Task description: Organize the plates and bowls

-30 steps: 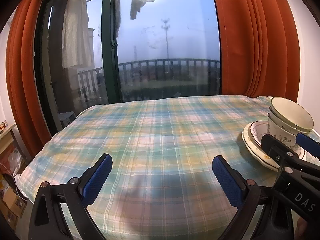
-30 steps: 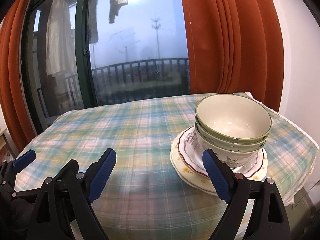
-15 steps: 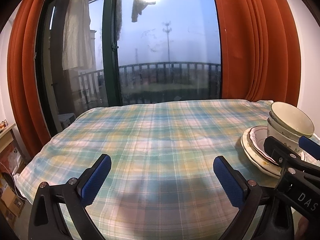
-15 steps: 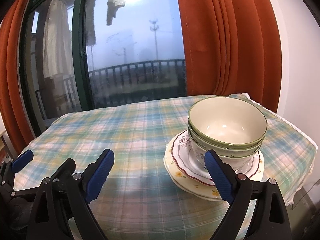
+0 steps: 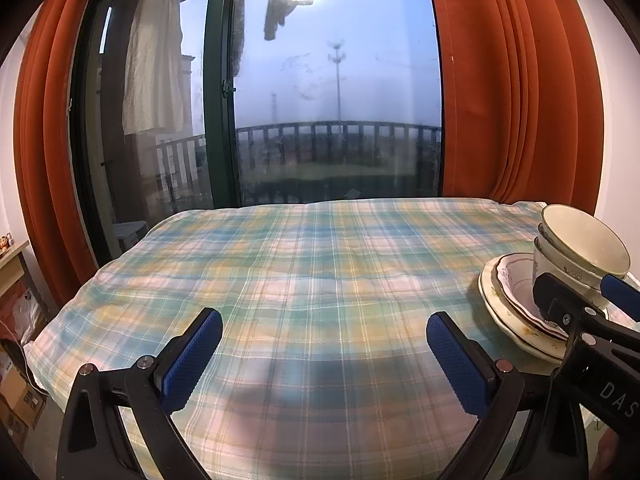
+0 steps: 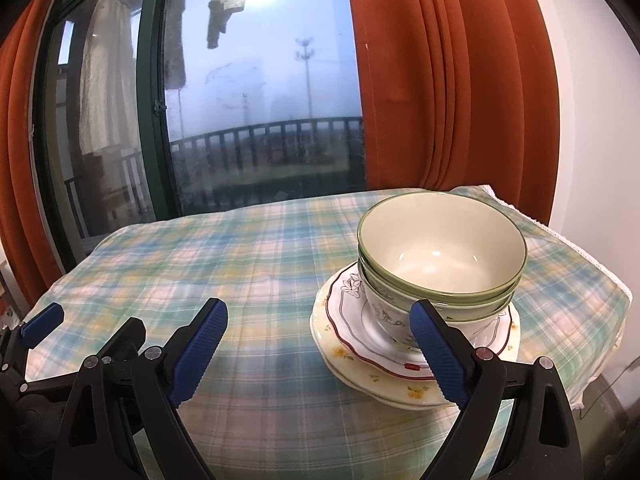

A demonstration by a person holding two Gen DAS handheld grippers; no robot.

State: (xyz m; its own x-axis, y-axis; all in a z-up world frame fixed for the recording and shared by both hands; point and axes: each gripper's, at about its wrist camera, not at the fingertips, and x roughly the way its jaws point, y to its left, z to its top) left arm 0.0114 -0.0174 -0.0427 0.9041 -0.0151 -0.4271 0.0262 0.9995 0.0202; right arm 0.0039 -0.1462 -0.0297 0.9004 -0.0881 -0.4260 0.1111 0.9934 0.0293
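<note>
Over the last second both grippers have drawn back and lifted a little from the stack of crockery: in the right wrist view the stack has slid from right of centre toward the lower middle of the frame and is seen from higher up, while in the left wrist view the checked cloth has sunk lower in the picture. Nothing in the stack itself has shifted. That reads as a retreat from a finished pile, so the sorting looks done or close to it, though whatever lies outside these two views cannot be judged.

The nested cream bowls with green rims (image 6: 440, 264) sit at centre right of the right wrist view, on the white plate with a dark red scalloped rim (image 6: 344, 330), which rests on the cream plate with small yellow flowers (image 6: 400, 390). All stand on the green, yellow and white checked tabletop (image 6: 220, 256).

The right gripper (image 6: 318, 354) hovers in front of the pile, fingers spread and empty, the right blue pad overlapping the plates in the picture. The left gripper (image 5: 324, 362) hangs over bare cloth at lower centre, released wide, holding nothing.
</note>
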